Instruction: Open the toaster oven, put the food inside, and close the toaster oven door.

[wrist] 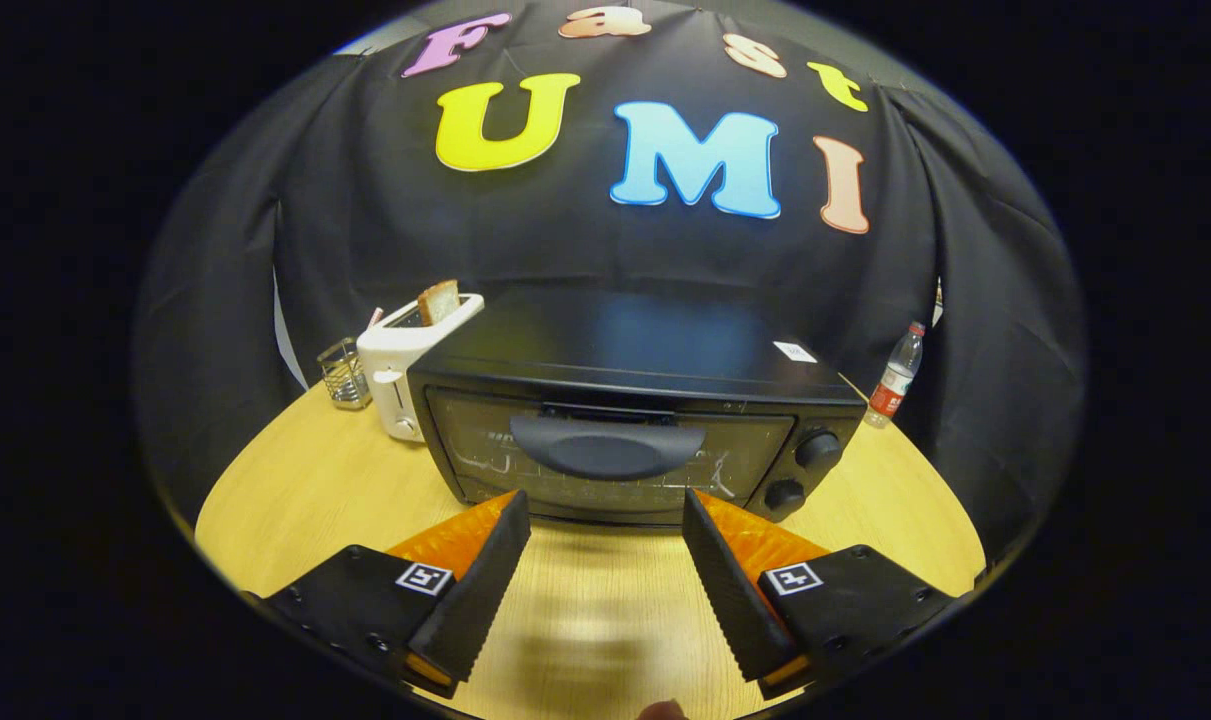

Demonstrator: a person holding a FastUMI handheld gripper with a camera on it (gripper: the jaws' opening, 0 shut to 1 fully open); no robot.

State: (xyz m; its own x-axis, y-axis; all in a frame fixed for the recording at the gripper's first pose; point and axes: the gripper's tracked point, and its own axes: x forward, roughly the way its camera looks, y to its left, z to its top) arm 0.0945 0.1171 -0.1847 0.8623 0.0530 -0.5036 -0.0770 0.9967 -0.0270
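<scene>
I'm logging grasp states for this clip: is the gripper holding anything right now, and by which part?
Nothing is held. The gripper is open, its fingers spread over bare table, just short of the closed toaster oven and its door handle.

The setting is a staged recording booth dressed as a small kitchen corner, not a real home kitchen. A black cloth wall (385, 240) is hanging behind the toaster oven (625, 420) and closing off the background. The oven is sitting on a light wooden table (305, 490). Left of the oven, a white pop-up toaster (405, 360) is holding a bread slice (439, 301), with a wire holder (344, 373) beside it. A plastic water bottle (896, 377) is standing right of the oven.
</scene>
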